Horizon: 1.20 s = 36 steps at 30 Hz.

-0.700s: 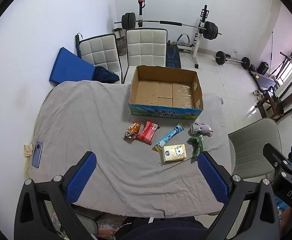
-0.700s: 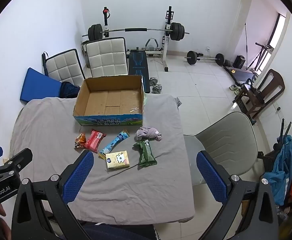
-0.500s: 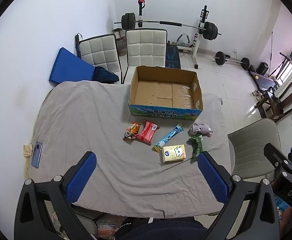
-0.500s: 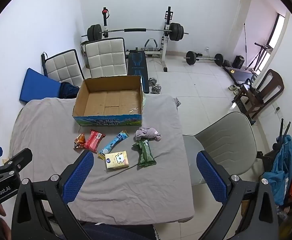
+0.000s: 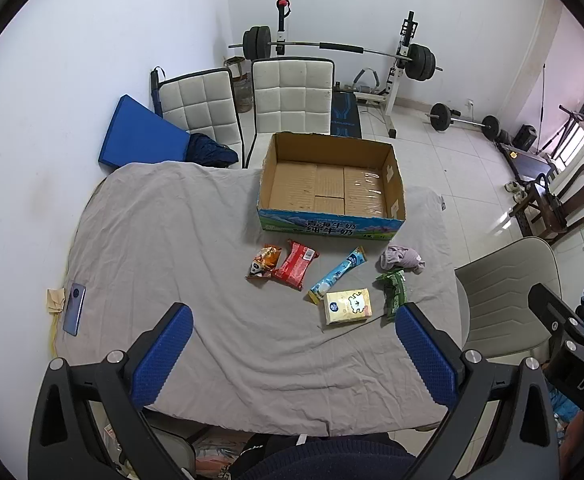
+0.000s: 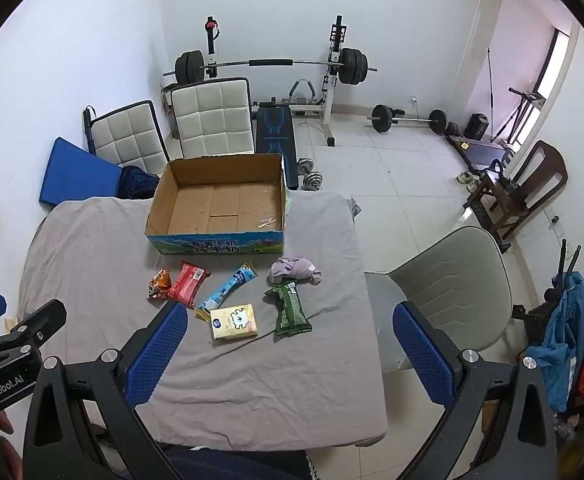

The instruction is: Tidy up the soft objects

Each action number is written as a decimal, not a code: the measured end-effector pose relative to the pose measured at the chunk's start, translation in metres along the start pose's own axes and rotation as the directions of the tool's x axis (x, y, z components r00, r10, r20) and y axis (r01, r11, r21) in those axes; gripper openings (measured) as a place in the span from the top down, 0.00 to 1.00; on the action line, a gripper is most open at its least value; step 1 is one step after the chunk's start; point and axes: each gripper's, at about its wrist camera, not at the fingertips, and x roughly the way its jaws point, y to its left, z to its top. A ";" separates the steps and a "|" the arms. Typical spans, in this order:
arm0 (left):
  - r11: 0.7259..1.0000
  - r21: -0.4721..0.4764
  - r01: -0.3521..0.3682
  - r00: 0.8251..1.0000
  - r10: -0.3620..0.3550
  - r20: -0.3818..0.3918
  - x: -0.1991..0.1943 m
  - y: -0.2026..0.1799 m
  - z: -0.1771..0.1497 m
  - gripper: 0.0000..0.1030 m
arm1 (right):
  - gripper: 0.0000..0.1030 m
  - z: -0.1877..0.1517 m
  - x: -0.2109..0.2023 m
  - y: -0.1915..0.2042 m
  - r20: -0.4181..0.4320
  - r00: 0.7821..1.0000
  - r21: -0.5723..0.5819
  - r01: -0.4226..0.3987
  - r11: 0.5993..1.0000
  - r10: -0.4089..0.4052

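Nothing is sorted yet: the cardboard box (image 5: 332, 184) is empty, and six soft items (image 6: 233, 322) lie on the surface (image 5: 163, 240) before it. Both tongs (image 5: 292, 352) (image 6: 287, 354) are spread, holding nothing.

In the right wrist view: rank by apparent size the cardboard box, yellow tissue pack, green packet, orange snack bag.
1. cardboard box, by far the largest
2. yellow tissue pack and green packet: too alike to rank
3. orange snack bag, smallest

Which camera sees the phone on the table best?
The left wrist view: the phone lies fully in sight near the gray cloth's left edge. In the right wrist view, that spot falls behind the other gripper, so no phone shows.
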 end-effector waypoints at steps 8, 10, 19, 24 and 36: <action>1.000 -0.002 0.001 1.000 -0.001 0.003 -0.002 0.000 0.002 0.00 | 0.00 -0.002 -0.003 0.000 0.007 1.000 -0.001 -0.001 1.000 0.001; 1.000 -0.002 0.004 1.000 -0.004 0.007 -0.002 -0.001 0.003 0.00 | 0.00 -0.002 -0.004 0.000 0.008 1.000 -0.001 0.001 1.000 -0.001; 1.000 -0.005 -0.005 1.000 0.005 0.029 -0.012 0.003 -0.003 0.00 | 0.00 -0.003 -0.008 0.003 0.020 1.000 -0.007 0.002 1.000 -0.002; 1.000 -0.008 -0.005 0.999 0.005 0.037 -0.015 0.004 -0.004 0.00 | 0.00 -0.005 -0.010 0.003 0.024 1.000 -0.010 -0.005 1.000 0.005; 1.000 -0.001 -0.007 0.999 0.007 0.045 -0.016 0.003 -0.004 0.00 | 0.00 -0.002 -0.014 0.006 0.039 0.999 -0.003 -0.009 1.000 0.009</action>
